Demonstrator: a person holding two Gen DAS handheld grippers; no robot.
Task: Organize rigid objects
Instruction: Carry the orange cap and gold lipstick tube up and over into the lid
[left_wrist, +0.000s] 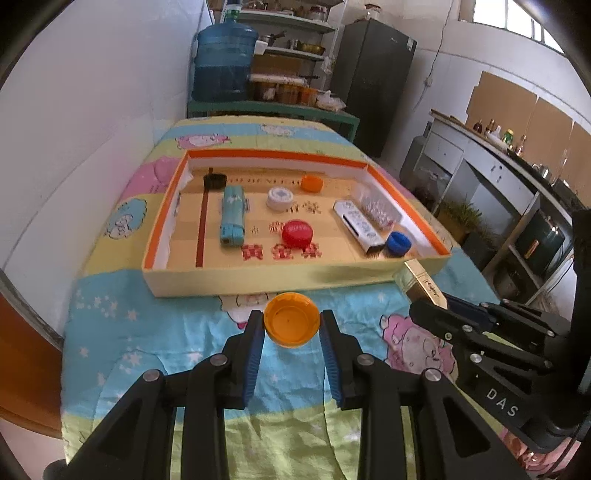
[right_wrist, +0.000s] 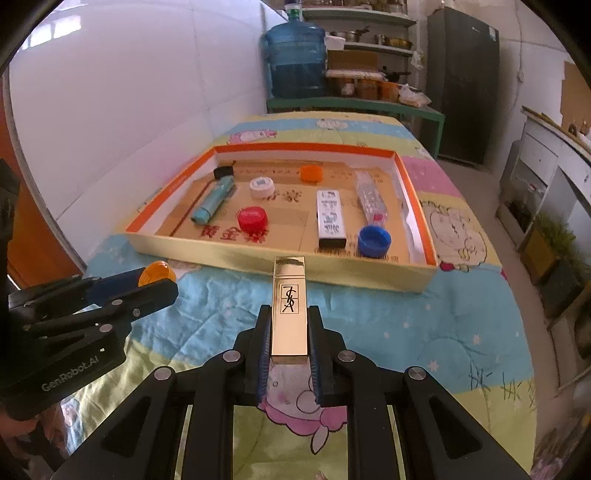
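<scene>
The left gripper (left_wrist: 291, 325) is clamped on a round yellow-orange plastic cap (left_wrist: 291, 324), hollow side facing the camera, its ribbed blue pads (left_wrist: 255, 354) pressing the rim, held over the patterned cartoon tablecloth (left_wrist: 177, 339) just before the shallow cardboard tray (left_wrist: 295, 282). The right gripper (right_wrist: 289, 332) is closed on a glossy gold rectangular lipstick case (right_wrist: 289, 306) that points at the tray's near wall. Inside the orange-rimmed tray lie a ribbed red cap (left_wrist: 297, 233), a blue cap (left_wrist: 398, 243), a white lid (left_wrist: 280, 198), an orange cap (left_wrist: 311, 182) and a pale blue cylindrical tube (left_wrist: 232, 216)
</scene>
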